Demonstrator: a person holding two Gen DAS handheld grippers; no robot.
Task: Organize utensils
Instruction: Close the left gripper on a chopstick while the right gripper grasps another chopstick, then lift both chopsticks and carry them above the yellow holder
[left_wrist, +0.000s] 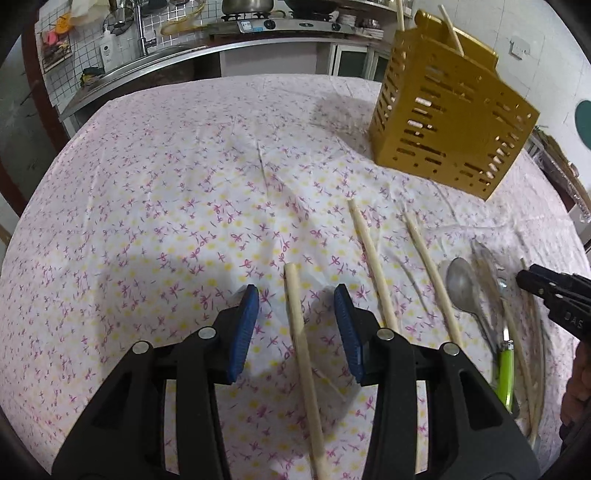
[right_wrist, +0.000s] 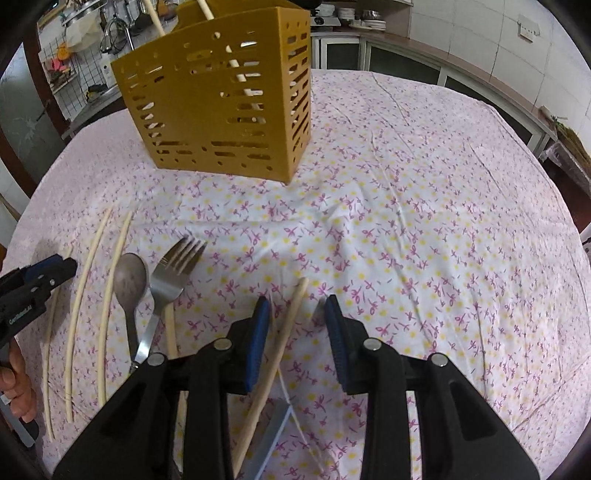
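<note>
Left hand-held gripper (left_wrist: 295, 325) stands wide open just above the cloth-covered surface (left_wrist: 147, 206), with one chopstick (left_wrist: 301, 354) lying between its blue pads (left_wrist: 243, 332), untouched by either. To its right lie two more chopsticks (left_wrist: 373, 269), then a spoon (left_wrist: 461, 284) whose green handle shows only in this view, and farther right the tip of the other tool. Ahead and to the right stands the yellow holder (left_wrist: 447, 122), with sticks rising from its top. Right hand-held gripper (right_wrist: 295, 325) is also wide open, low over the cloth, and a chopstick (right_wrist: 280, 347) runs slantwise through the gap nearer its left pad; whether it touches that pad cannot be told. Only this view shows the fork (right_wrist: 173, 273) clearly, lying just right of the spoon (right_wrist: 129, 284) to the gripper's left, and a grey flat blade (right_wrist: 273, 432) under the jaws whose kind is unclear. Farther left are three thin chopsticks (right_wrist: 110, 280) and the left tool's tip, with fingers (right_wrist: 16, 384) wrapped round its grip at the frame edge. The holder (right_wrist: 221, 103) stands ahead and left of this gripper. Both tools point forward and tilt down toward the surface.
</note>
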